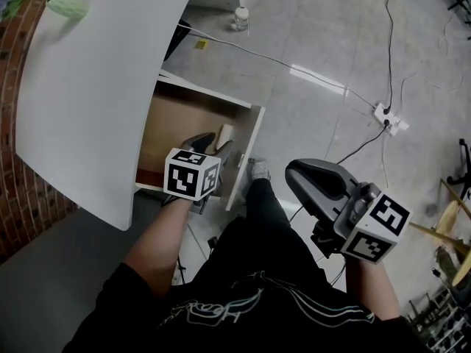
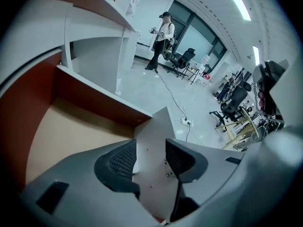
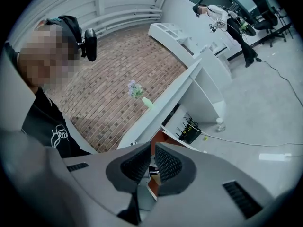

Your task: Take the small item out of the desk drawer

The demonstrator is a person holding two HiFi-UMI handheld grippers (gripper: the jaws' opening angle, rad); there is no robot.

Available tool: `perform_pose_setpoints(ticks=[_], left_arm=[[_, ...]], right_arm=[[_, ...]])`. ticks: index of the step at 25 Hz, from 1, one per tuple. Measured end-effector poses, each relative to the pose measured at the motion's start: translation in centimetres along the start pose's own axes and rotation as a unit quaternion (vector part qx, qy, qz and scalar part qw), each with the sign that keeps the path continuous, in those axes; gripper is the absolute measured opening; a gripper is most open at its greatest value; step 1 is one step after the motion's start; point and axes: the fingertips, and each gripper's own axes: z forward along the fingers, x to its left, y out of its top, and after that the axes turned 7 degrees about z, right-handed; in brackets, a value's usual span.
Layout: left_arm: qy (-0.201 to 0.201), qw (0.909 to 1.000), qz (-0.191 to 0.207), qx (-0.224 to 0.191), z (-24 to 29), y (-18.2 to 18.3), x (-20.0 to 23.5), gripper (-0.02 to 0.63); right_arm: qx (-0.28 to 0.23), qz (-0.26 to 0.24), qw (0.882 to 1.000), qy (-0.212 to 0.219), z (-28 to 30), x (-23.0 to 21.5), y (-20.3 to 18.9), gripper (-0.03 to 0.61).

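The desk drawer (image 1: 176,116) stands pulled out from under the white desk top (image 1: 103,87). Its tan bottom (image 2: 71,131) looks bare, and I make out no small item in it. My left gripper (image 1: 213,149) is at the drawer's grey front panel (image 2: 156,136). Its jaws straddle the panel's top edge, open, with the pads (image 2: 122,161) off the panel. My right gripper (image 1: 302,175) hangs over the floor to the right of my legs, away from the drawer. Its jaws (image 3: 152,162) are shut with nothing between them.
A clear bottle (image 1: 241,18) stands on the floor beyond the desk. A cable runs to a power strip (image 1: 388,118). A green vase (image 1: 68,6) sits on the desk top by the brick wall. A person (image 2: 161,39) stands far off, near office chairs (image 2: 232,103).
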Motion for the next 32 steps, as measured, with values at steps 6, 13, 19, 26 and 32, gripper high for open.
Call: perform_pose_setpoints(ticks=[6,13,19,26,32], left_arm=[[0.004,0.9993,-0.005,0.037,3.6,-2.0,1.9,0.195],[0.012,0.9966,-0.008,0.081,7.2,-4.5,3.8,0.199],[0.010,0.9940,0.005,0.109,9.1,-6.3,4.9,0.204],[-0.006,0.9925,0.015,0.121,10.6,-7.5,5.2,0.206],[-0.009,0.9928,0.005,0.120,11.2,-7.4,5.4,0.160]], right_arm=[[0.007,0.017,1.000,-0.005,1.1,-3.2,-0.4,0.057],[0.007,0.052,0.999,-0.012,1.9,-5.9,-1.5,0.057],[-0.001,0.064,0.998,-0.025,2.3,-8.4,-1.4,0.057],[0.003,0.067,0.997,-0.036,2.6,-10.8,-1.9,0.057],[0.004,0.076,0.996,-0.049,2.4,-12.2,-2.5,0.057]])
